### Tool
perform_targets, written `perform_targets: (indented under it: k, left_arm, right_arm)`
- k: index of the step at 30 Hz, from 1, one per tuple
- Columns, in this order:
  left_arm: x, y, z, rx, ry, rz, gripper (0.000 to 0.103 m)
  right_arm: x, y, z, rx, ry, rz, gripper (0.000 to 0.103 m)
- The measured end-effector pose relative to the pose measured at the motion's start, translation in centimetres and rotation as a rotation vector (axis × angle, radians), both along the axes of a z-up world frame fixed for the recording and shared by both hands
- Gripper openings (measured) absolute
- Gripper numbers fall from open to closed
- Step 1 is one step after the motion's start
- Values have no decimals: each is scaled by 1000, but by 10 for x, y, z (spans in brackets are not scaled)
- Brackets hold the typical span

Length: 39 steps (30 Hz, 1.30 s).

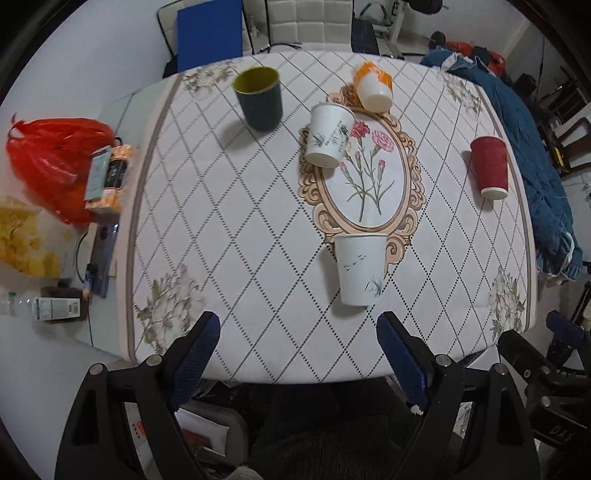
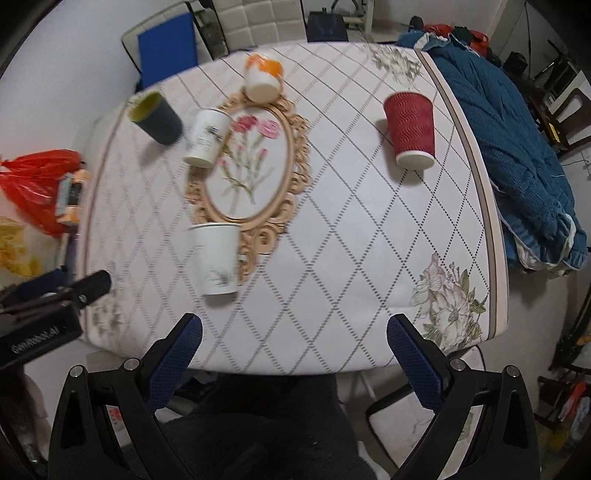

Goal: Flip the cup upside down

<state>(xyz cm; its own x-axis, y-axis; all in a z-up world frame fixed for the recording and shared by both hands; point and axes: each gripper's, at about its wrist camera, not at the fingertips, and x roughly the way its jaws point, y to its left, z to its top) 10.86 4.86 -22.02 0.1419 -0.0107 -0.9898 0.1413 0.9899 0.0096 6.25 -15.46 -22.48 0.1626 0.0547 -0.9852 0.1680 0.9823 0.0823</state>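
Note:
Several cups stand on the patterned tablecloth [image 1: 258, 229]. A dark green cup [image 1: 259, 96] with a yellow inside stands upright at the back left, also in the right wrist view [image 2: 157, 117]. Two white paper cups [image 1: 328, 134] [image 1: 360, 268], a red ribbed cup [image 1: 490, 167] [image 2: 410, 130] and an orange-and-white cup [image 1: 373, 86] [image 2: 263, 77] stand with the narrow end up. My left gripper [image 1: 298, 332] is open and empty above the near table edge. My right gripper [image 2: 294, 334] is open and empty, also at the near edge.
A red plastic bag [image 1: 55, 155], boxes and a yellow bag [image 1: 22, 240] lie left of the table. A blue quilted cloth [image 2: 517, 147] drapes over the right side. Chairs [image 1: 306, 22] stand behind the table. The other gripper [image 2: 48, 299] shows at the left of the right wrist view.

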Motion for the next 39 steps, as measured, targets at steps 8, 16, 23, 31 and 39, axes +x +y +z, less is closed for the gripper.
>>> perform_targets:
  k: [8,16,23,31,39]
  left_arm:
    - [-18,29,27,-23,-44,-5,87]
    - [-13,52,25,-19,-73,26,87]
    - [8,76,2,43,-93,130,102]
    - [19,96,-48,72,-8,293,102]
    - [14,108,-107,90,111,425,102]
  right_arm:
    - [-20,29,39,13,-73,-14,102]
    - [-16,52,43,14,-81,-3,102]
    - [23,65,34,-43,-71,152,102]
    - [66,116,-12,-440,-72,862,102]
    - [11,150,-107,-859,-69,1839,102]
